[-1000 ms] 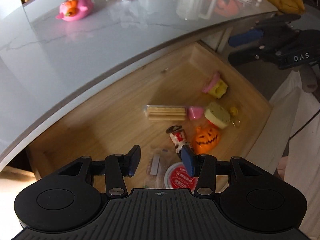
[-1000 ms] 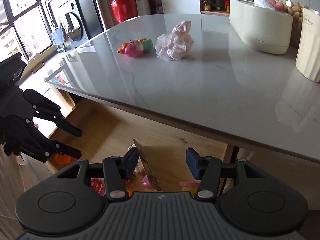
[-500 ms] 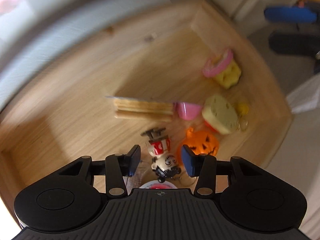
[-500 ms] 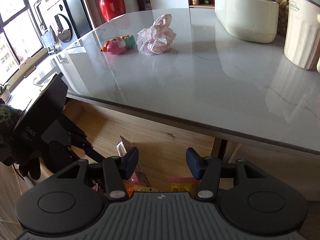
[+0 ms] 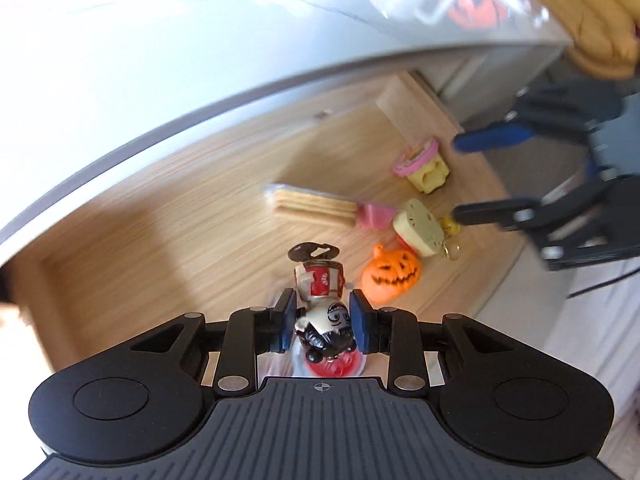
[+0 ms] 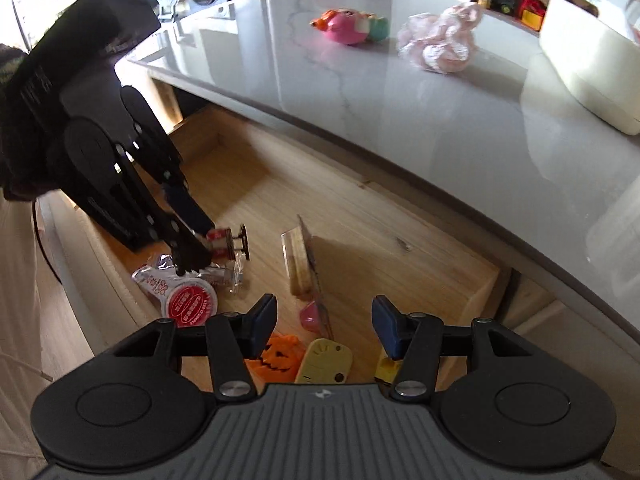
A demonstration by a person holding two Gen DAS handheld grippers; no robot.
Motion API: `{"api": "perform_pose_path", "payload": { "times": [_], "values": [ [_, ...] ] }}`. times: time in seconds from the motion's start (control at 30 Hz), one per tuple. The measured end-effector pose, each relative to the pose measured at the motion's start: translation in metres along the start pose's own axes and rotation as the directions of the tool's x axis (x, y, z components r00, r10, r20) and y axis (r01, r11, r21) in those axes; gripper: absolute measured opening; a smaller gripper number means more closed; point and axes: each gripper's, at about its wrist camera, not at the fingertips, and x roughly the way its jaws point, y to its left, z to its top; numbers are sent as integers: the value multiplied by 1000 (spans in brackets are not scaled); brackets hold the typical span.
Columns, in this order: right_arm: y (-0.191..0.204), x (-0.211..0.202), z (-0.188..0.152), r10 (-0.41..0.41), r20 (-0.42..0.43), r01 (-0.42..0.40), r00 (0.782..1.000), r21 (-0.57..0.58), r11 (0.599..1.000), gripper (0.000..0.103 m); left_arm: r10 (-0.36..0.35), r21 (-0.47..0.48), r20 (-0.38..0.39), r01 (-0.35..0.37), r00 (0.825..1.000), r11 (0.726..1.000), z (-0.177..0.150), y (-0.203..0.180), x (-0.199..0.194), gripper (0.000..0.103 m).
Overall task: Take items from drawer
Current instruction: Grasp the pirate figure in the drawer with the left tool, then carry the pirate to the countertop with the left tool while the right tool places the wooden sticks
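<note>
Left gripper [image 5: 323, 323]: jaws just closed in, blue pads flanking small white-and-red toy figurine [image 5: 321, 304].
Figurine axis: toward twelve o'clock.
Right gripper [image 6: 324, 324]: jaws apart, empty, farther off.

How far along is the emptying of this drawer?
Early. A pink toy already lies on the counter. The left gripper, jaws just closing, pinches a small figure. The pumpkin, wafers and other bits remain in the drawer; the right gripper is empty.

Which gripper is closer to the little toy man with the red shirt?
Left. The left gripper has just been closing around the toy man in the drawer. The right gripper hangs open above the orange pumpkin.
</note>
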Motion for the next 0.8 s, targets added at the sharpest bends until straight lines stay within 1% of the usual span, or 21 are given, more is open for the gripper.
{"api": "perform_pose_path", "payload": {
  "times": [0.07,0.13,0.2,0.23,0.3,0.4,0.47,0.53,0.57,0.6,0.63,0.7,0.73,0.8],
  "values": [
    [13,14,9,-13,-35,10,999,-72,997,53,19,-36,26,-18,999,999,-13,12,-11,32],
    [22,30,19,-19,-69,9,997,-129,992,53,39,-83,39,-36,998,996,-18,23,-13,32],
    [29,49,30,-26,-108,9,994,-156,988,52,16,-132,53,-9,998,991,-23,34,-8,32],
    [33,59,33,-38,-132,16,991,-162,987,52,7,-139,61,2,998,990,-25,36,-9,32],
    [39,79,39,-66,-178,32,982,-188,982,52,20,-135,64,-12,998,991,-27,42,-7,32],
    [47,101,44,-113,-227,58,967,-236,970,52,36,-98,74,-28,997,995,-32,41,-12,32],
    [50,112,45,-126,-257,62,958,-245,968,52,42,-73,86,-36,995,997,-37,41,-14,32],
    [51,125,44,-144,-288,76,947,-235,969,49,55,-65,91,-49,994,997,-41,40,-10,32],
    [51,131,43,-147,-309,78,940,-225,971,41,62,-69,92,-55,994,996,-41,41,-6,32],
    [50,137,41,-146,-331,75,932,-217,973,30,68,-71,94,-61,993,996,-42,42,-6,32],
    [51,139,40,-156,-344,81,926,-221,972,23,73,-71,96,-66,993,995,-43,42,-6,32],
    [51,133,42,-147,-353,72,924,-217,974,23,70,-66,107,-63,992,996,-43,41,-7,32],
    [51,125,43,-141,-345,69,928,-214,974,23,63,-64,111,-57,992,996,-43,41,-7,32],
    [53,97,48,-156,-287,92,945,-225,970,22,41,-57,119,-35,992,998,-43,40,-7,32]
  ]
}}
